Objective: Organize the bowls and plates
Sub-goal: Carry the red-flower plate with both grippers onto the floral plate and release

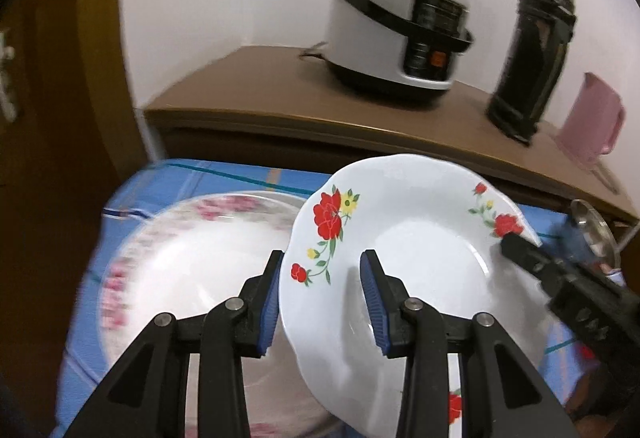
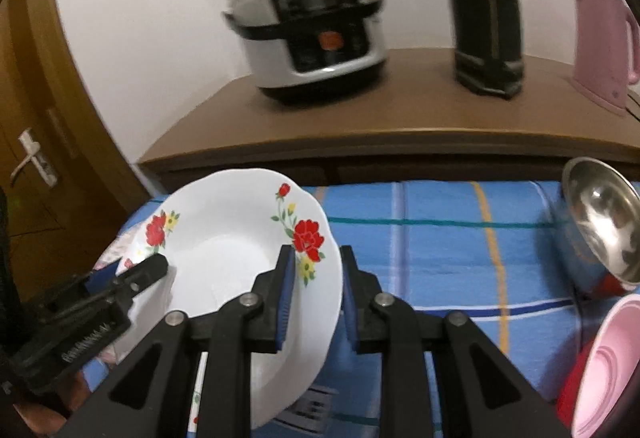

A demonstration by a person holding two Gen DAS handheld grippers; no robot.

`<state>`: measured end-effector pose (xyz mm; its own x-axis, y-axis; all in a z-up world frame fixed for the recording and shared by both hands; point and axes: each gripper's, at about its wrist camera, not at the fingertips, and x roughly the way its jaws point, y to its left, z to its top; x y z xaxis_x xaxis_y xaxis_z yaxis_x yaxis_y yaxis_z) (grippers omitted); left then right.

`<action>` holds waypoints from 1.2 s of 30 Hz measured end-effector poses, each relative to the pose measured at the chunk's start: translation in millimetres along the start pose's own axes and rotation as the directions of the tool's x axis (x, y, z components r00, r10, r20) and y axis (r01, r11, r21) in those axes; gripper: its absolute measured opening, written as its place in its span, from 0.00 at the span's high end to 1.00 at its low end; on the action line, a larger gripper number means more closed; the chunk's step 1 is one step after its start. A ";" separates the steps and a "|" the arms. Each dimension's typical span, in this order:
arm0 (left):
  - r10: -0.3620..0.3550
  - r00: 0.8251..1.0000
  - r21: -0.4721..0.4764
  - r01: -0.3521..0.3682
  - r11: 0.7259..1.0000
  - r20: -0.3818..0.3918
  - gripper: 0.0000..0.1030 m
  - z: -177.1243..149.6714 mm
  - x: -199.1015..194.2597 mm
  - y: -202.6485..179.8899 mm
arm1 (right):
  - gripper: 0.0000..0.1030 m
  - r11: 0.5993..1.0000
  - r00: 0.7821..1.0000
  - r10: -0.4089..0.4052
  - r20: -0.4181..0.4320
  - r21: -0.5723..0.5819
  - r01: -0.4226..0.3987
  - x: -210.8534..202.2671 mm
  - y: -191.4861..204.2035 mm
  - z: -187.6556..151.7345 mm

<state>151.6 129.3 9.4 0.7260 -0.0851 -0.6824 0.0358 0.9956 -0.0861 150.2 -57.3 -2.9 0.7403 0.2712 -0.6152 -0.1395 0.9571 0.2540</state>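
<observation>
A white plate with red flowers (image 1: 404, 258) is held tilted above the blue checked cloth, gripped at opposite rims by both grippers. My left gripper (image 1: 320, 294) has its jaws around the plate's left rim. My right gripper (image 2: 316, 298) has its jaws around the right rim of the same plate (image 2: 224, 250). The right gripper also shows in the left wrist view (image 1: 516, 242), and the left one in the right wrist view (image 2: 152, 266). Under the plate lies a larger plate with pink flowers (image 1: 188, 258). A steel bowl (image 2: 604, 222) and a pink bowl (image 2: 612, 366) sit at the right.
A wooden cabinet (image 2: 360, 117) stands behind the table with a rice cooker (image 2: 312, 45), a black flask (image 2: 484, 9) and a pink kettle (image 2: 600, 41). A wooden door (image 2: 36, 157) is at the left. The blue checked cloth (image 2: 440, 238) covers the table.
</observation>
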 end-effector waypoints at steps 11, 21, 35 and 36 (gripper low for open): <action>0.057 0.998 -0.077 -0.055 0.995 0.018 0.61 0.4 -5.2 46.4 | 0.77 0.998 0.998 0.047 -0.031 -0.037 -0.049 20.9 45.9 -1.2; 0.099 0.995 -0.138 -0.100 0.985 -0.010 0.61 -7.2 -4.4 81.8 | 0.77 0.992 0.995 0.097 -0.037 -0.081 -0.099 29.5 80.3 2.9; 0.170 0.985 -0.139 -0.173 0.975 -0.028 0.61 -10.6 3.2 97.4 | 0.77 0.988 0.993 0.073 -0.097 -0.131 -0.086 60.8 97.3 -5.2; 0.172 0.985 -0.141 -0.174 0.975 -0.030 0.61 -10.9 3.8 97.6 | 0.77 0.988 0.992 0.071 -0.104 -0.132 -0.085 64.4 99.1 -6.0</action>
<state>150.4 225.7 -9.6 0.7005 0.0862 -0.7084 -0.1884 0.9798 -0.0671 180.0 55.6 -21.9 0.6563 0.3477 -0.6696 -0.2871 0.9358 0.2044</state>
